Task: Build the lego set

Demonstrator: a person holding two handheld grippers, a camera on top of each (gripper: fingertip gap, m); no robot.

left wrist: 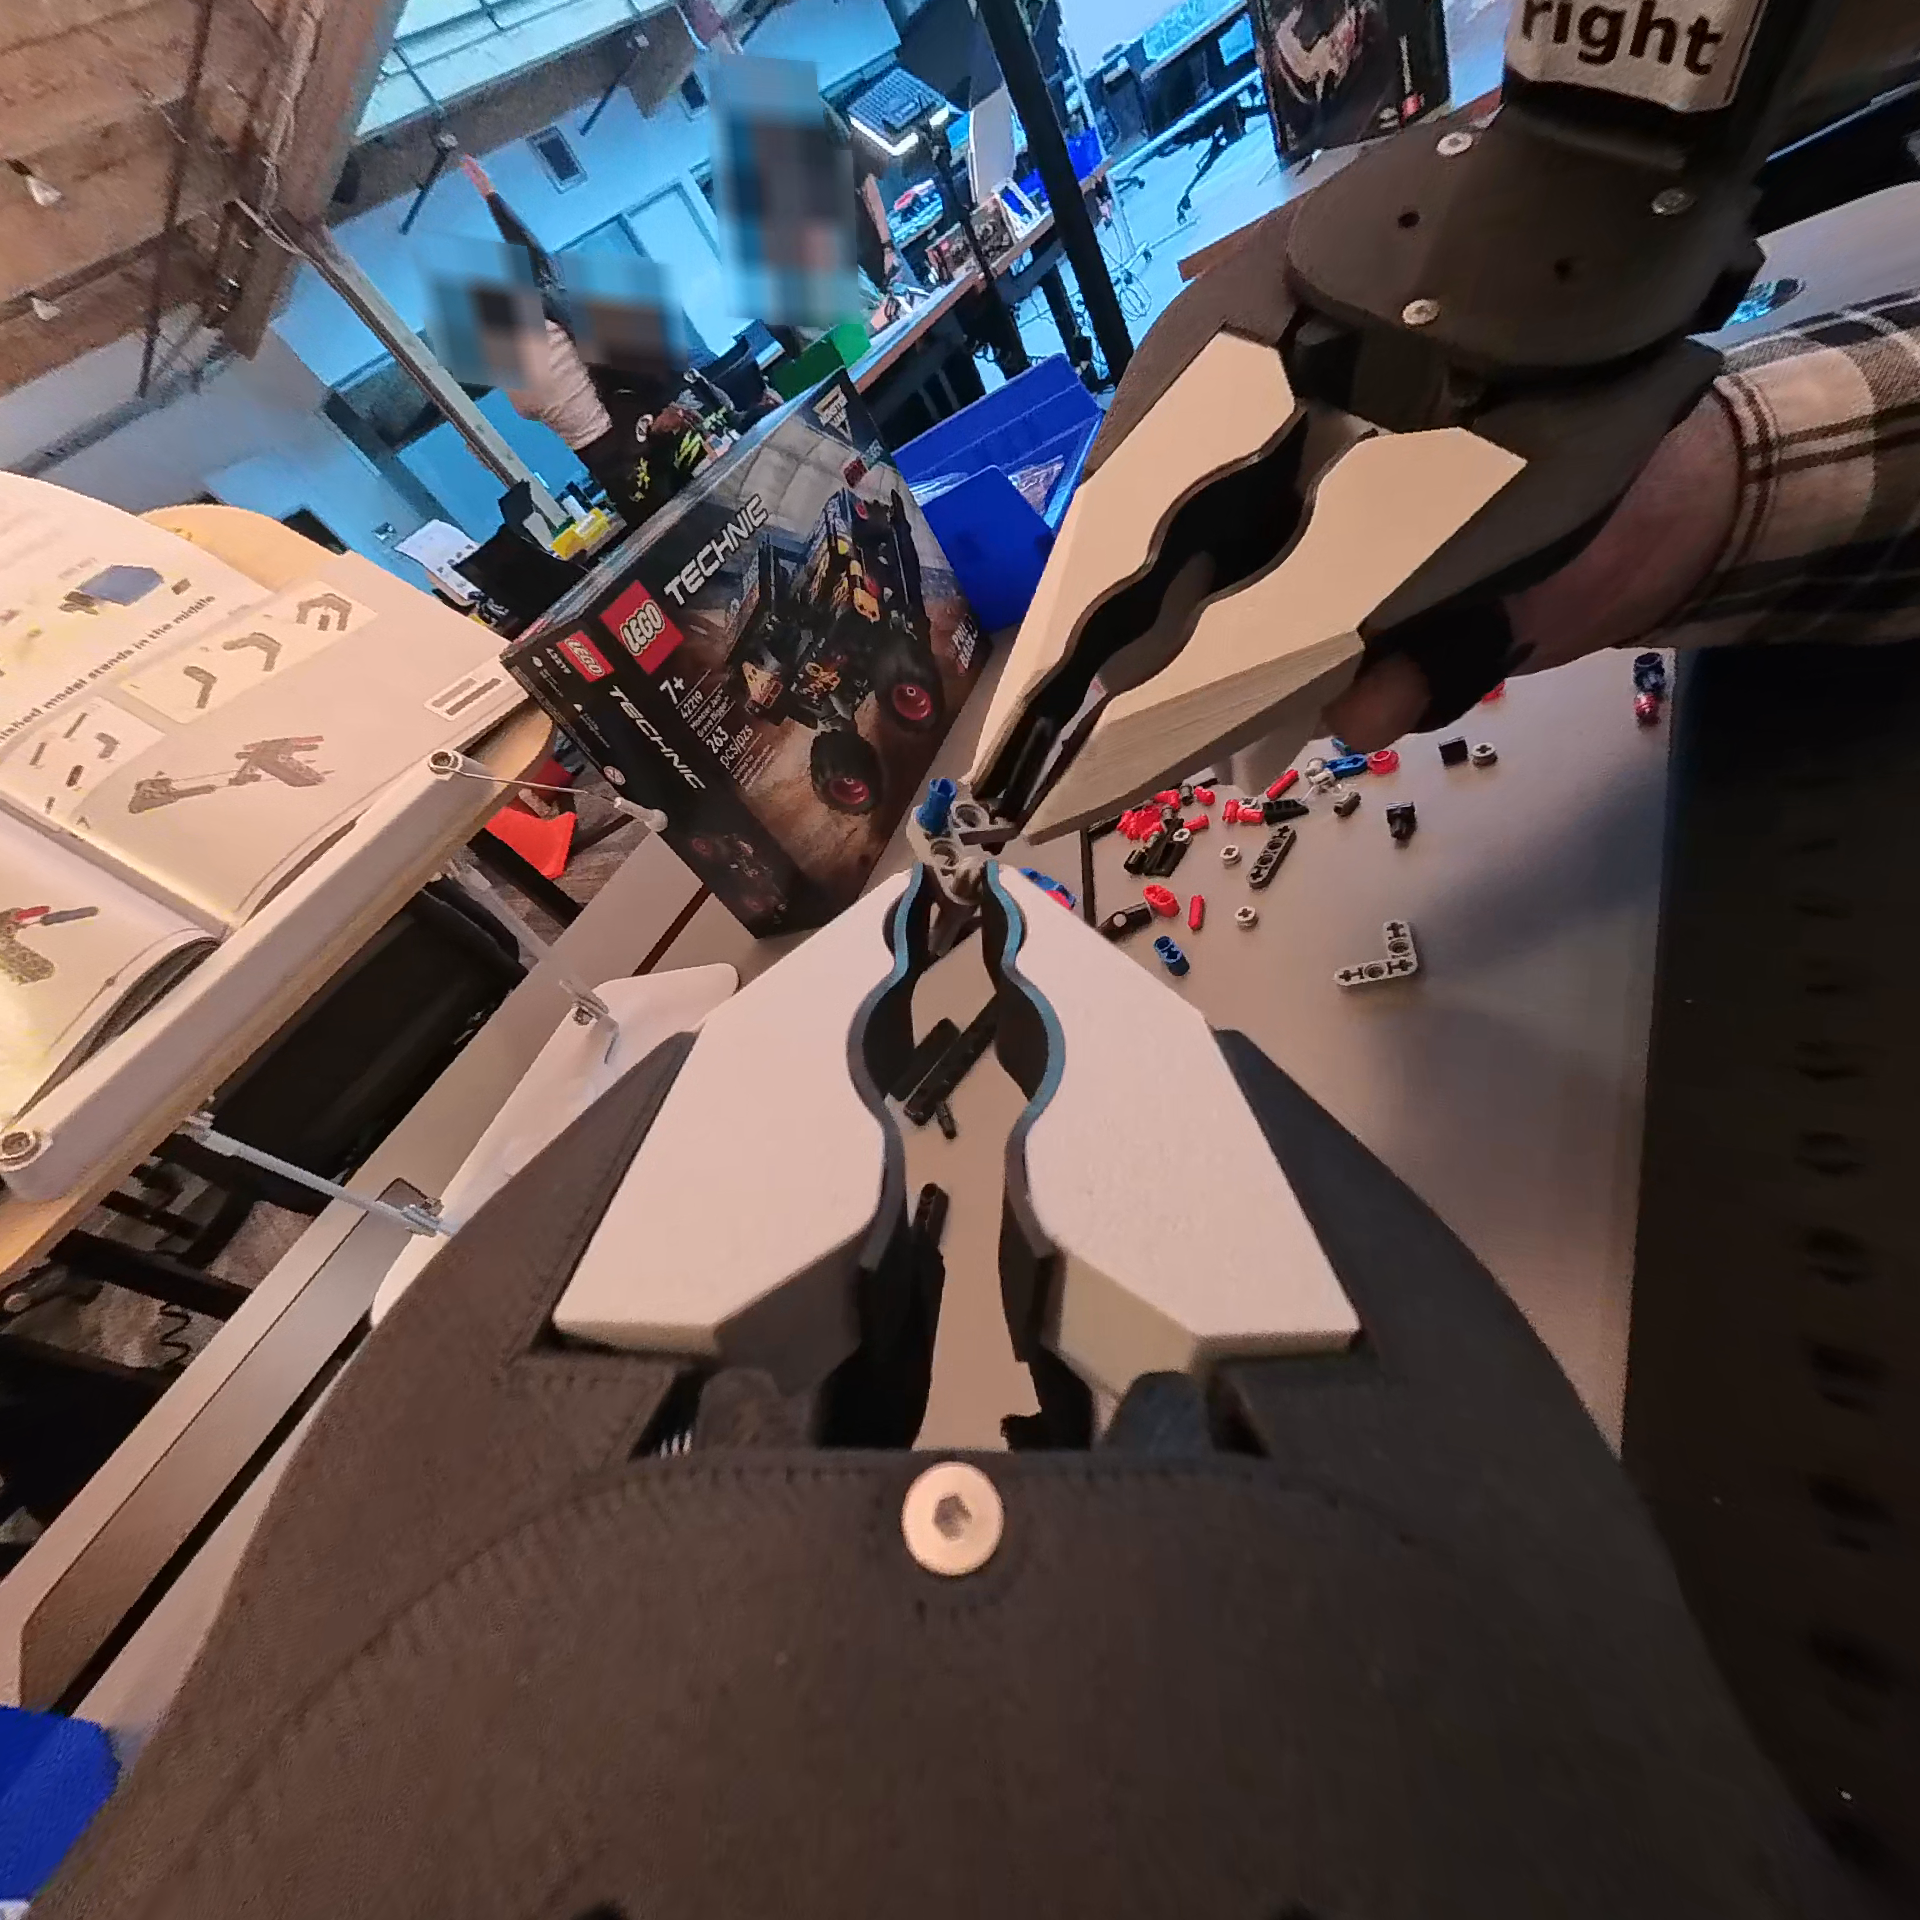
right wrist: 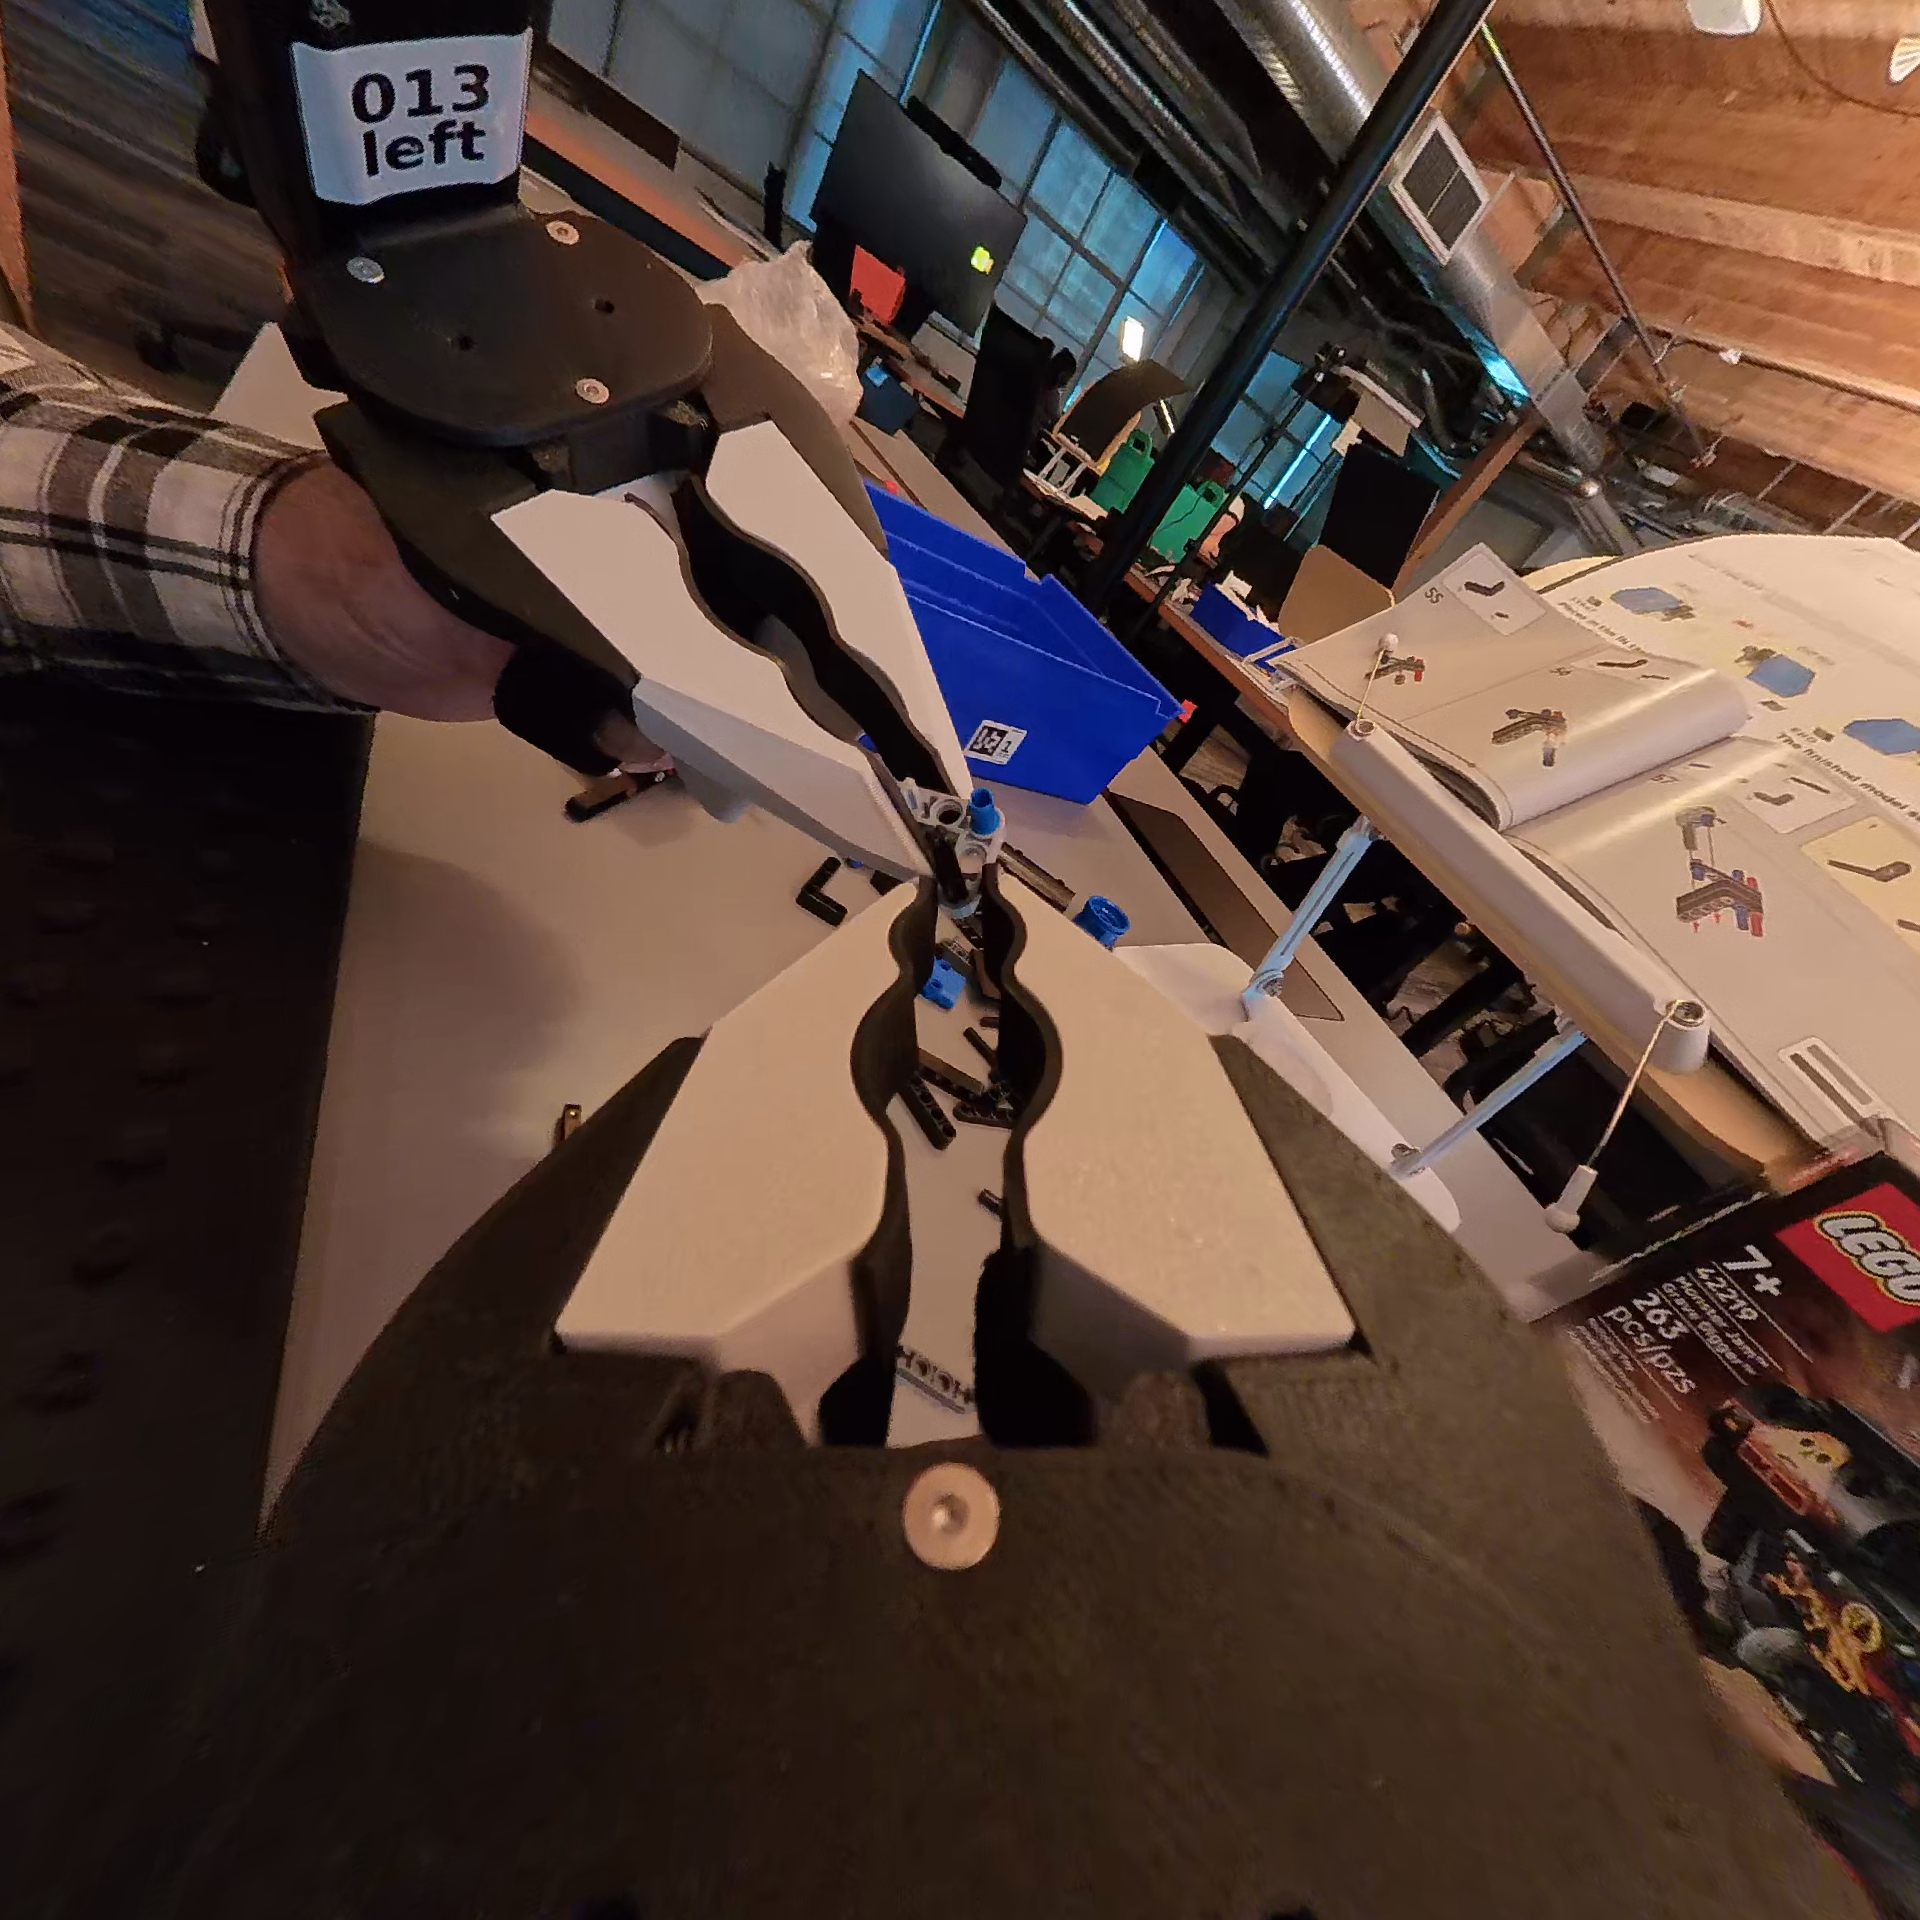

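Observation:
A small grey Lego assembly (left wrist: 948, 844) with a blue pin (left wrist: 939, 798) on it hangs above the grey table (left wrist: 1455, 1143). My left gripper (left wrist: 951, 883) is shut on its lower end. My right gripper (left wrist: 1000, 808) comes in from the upper right, shut on a black piece (left wrist: 987, 821) that touches the assembly. In the right wrist view my right gripper (right wrist: 956, 896) pinches the black piece (right wrist: 951, 868) from below. There the left gripper (right wrist: 935, 826) comes from the upper left and holds the grey assembly (right wrist: 948, 810) with its blue pin (right wrist: 982, 812).
Loose red, black and blue parts (left wrist: 1247, 831) and a grey L-beam (left wrist: 1380, 961) lie on the table. The set's box (left wrist: 748, 707) stands behind the grippers and also shows in the right wrist view (right wrist: 1766, 1403). Beyond are a blue bin (right wrist: 1018, 655) and an open booklet (left wrist: 156, 727) on a stand. Only a small space, under 4 cm, lies between the two pairs of fingers.

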